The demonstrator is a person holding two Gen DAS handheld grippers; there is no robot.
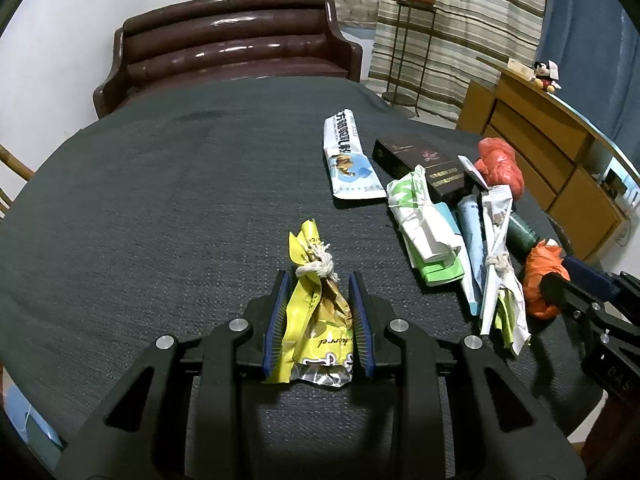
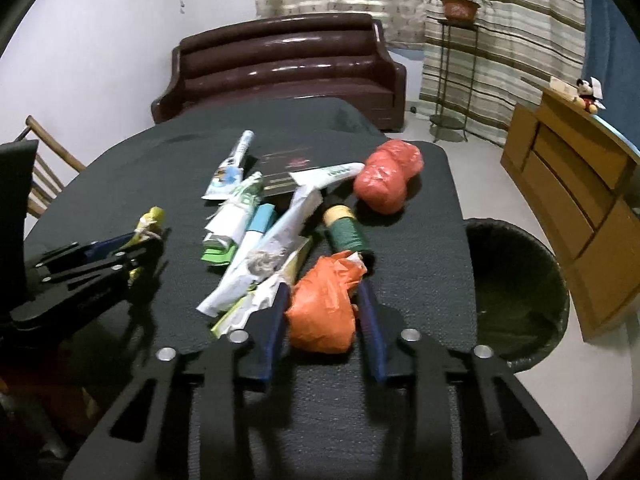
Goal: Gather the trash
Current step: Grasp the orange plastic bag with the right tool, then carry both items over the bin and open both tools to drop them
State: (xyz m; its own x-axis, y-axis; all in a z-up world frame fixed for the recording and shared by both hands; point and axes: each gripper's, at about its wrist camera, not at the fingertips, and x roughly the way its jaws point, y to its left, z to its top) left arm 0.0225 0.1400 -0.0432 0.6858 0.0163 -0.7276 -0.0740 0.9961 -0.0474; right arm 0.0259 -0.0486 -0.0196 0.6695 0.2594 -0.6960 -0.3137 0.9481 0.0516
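Left wrist view: the left gripper [image 1: 318, 280] has its jaws clamped on a crinkled yellow wrapper [image 1: 316, 320] tied with white string, held low over the table [image 1: 160, 200]. Ahead of the jaws and to their left the dark woven cloth is bare and open up to the far edge, where a glossy brown sofa [image 1: 236, 44] stands. To the right of the jaws lies a loose heap of paper packets [image 1: 424, 220], a dark box [image 1: 420, 160] and a red plastic bag [image 1: 500, 164], running close to the table's right edge.

Right wrist view: the right gripper [image 2: 324, 292] has its jaws closed against an orange plastic bag [image 2: 324, 312], soft and bunched, resting on the table near its front right corner. Just ahead of the jaws sits a green roll [image 2: 346, 232]; to their left the paper heap touches the left jaw. To the right, past the table edge, a dark lined bin [image 2: 520, 280] stands on a pale floor beside a wooden cabinet [image 2: 580, 200].
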